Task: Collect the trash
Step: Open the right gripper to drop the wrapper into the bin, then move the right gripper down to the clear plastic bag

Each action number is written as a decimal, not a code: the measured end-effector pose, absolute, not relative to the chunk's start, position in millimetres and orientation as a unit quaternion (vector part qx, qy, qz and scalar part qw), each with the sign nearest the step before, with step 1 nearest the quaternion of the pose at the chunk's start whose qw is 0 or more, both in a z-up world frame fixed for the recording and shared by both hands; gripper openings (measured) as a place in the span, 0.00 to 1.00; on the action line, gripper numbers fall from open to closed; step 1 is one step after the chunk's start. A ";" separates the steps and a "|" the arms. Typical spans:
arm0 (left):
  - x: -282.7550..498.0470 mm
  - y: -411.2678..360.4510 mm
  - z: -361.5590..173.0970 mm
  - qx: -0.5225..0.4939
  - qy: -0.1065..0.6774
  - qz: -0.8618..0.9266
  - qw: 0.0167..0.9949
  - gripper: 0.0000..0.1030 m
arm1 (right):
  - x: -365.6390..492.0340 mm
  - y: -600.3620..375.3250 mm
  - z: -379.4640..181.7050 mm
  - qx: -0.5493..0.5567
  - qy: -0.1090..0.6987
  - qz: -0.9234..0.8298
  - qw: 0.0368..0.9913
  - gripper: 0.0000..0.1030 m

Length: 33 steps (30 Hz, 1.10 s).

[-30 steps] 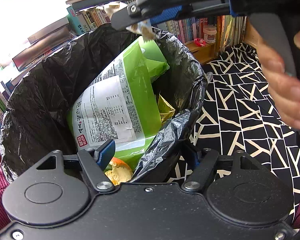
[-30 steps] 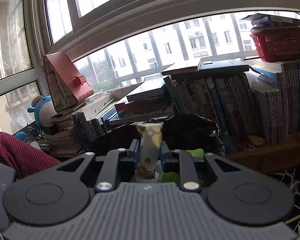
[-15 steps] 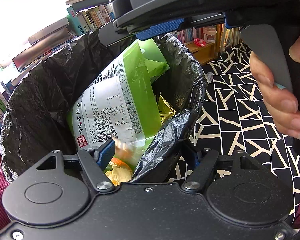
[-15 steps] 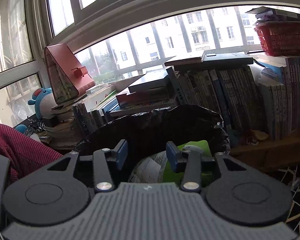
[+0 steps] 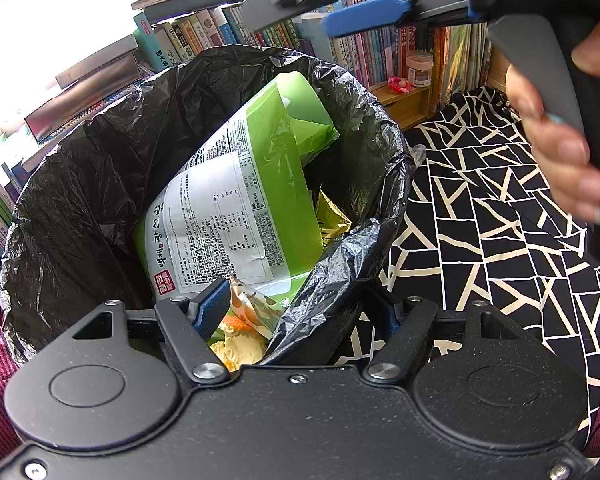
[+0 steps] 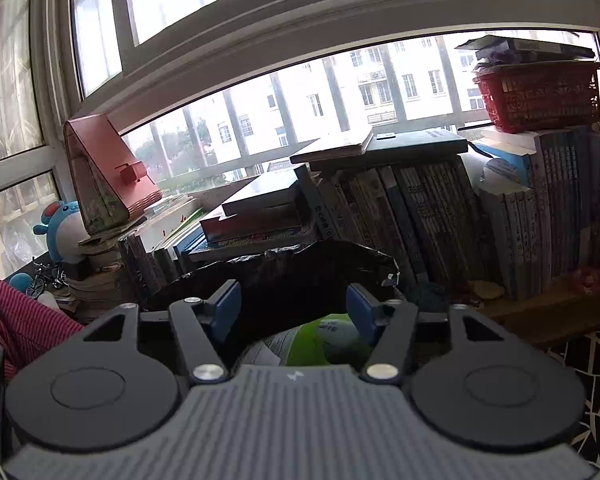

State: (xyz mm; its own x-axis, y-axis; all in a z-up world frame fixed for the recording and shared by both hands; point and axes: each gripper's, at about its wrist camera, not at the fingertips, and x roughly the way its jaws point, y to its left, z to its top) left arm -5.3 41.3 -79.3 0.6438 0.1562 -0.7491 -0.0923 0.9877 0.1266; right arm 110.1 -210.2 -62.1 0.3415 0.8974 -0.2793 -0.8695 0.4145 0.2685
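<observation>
We have the left tongs (image 5: 300,312) set across the near rim of the bin (image 5: 364,240), which is lined with a black bag: one blue pad sits inside the bin, the other arm outside the liner, and the crumpled plastic edge runs between them. From this view we cannot tell whether the pads actually press on the liner or merely straddle it.

Our right tongs (image 6: 294,312) hang above the bin's far side with the jaws opening and nothing between them; in the left wrist view they show along the top edge, with a hand (image 5: 556,148) wrapped around the grey handle.

The trash is in the bin. A large green packet (image 5: 244,196) with a white printed label leans upright against the back of the liner. A gold wrapper (image 5: 332,220) is wedged beside it on the right. Just past our left pad lies a small spotted wrapper (image 5: 252,308), cream with orange dots, on top of something orange and yellowish that may be fruit peel, though it is too close and blurred to be sure.

The bin stands on a black cloth with white lines (image 5: 480,208). Rows of books (image 6: 420,208) line the window ledge behind, with a red basket (image 6: 536,96) on top of one stack.
</observation>
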 end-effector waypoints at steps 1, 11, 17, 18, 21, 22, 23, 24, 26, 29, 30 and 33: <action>-5.3 41.2 -79.3 0.038 0.416 0.069 0.906 0.69 | 114.6 -212.8 -61.2 0.040 0.193 0.532 0.824 0.73; -5.2 41.4 -79.4 0.038 0.417 0.069 0.906 0.69 | 168.4 -238.1 -89.3 0.071 0.221 0.413 0.881 0.81; -5.2 41.6 -79.4 0.038 0.416 0.069 0.906 0.69 | 192.7 -238.9 -121.5 0.053 0.257 0.360 0.895 0.84; -5.2 41.6 -79.4 0.038 0.416 0.069 0.906 0.69 | 196.0 -237.9 -126.7 0.049 0.263 0.355 0.896 0.85; -5.3 41.4 -79.5 0.038 0.416 0.069 0.906 0.69 | 206.1 -233.6 -143.0 0.031 0.280 0.339 0.898 0.87; -5.3 41.5 -79.5 0.038 0.416 0.069 0.906 0.69 | 209.3 -231.9 -148.9 0.026 0.286 0.333 0.898 0.88; -5.1 41.7 -79.4 0.038 0.416 0.069 0.906 0.69 | 213.2 -230.3 -155.9 0.020 0.293 0.325 0.899 0.89; -5.0 41.6 -79.4 0.038 0.416 0.070 0.906 0.69 | 217.0 -228.8 -163.0 0.014 0.300 0.317 0.900 0.91; -4.9 41.5 -79.5 0.038 0.416 0.070 0.906 0.69 | 225.5 -226.8 -179.0 0.003 0.312 0.297 0.902 0.94; -5.2 40.9 -79.7 0.039 0.416 0.071 0.906 0.69 | 241.0 -224.4 -205.3 0.001 0.335 0.260 0.906 0.95; -5.2 40.7 -79.6 0.039 0.416 0.072 0.906 0.70 | 246.1 -223.9 -214.0 0.003 0.343 0.247 0.906 0.95; -5.2 40.7 -79.6 0.040 0.415 0.072 0.906 0.70 | 259.9 -222.1 -235.6 0.010 0.360 0.214 0.908 0.95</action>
State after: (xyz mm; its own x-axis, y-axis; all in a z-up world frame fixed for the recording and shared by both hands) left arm -5.2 40.7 -79.6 0.6457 0.1631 -0.7460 -0.0974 0.9865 0.1314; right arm 259.9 -222.1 -235.6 0.6493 0.3958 -0.6494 -0.3816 0.9082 0.1720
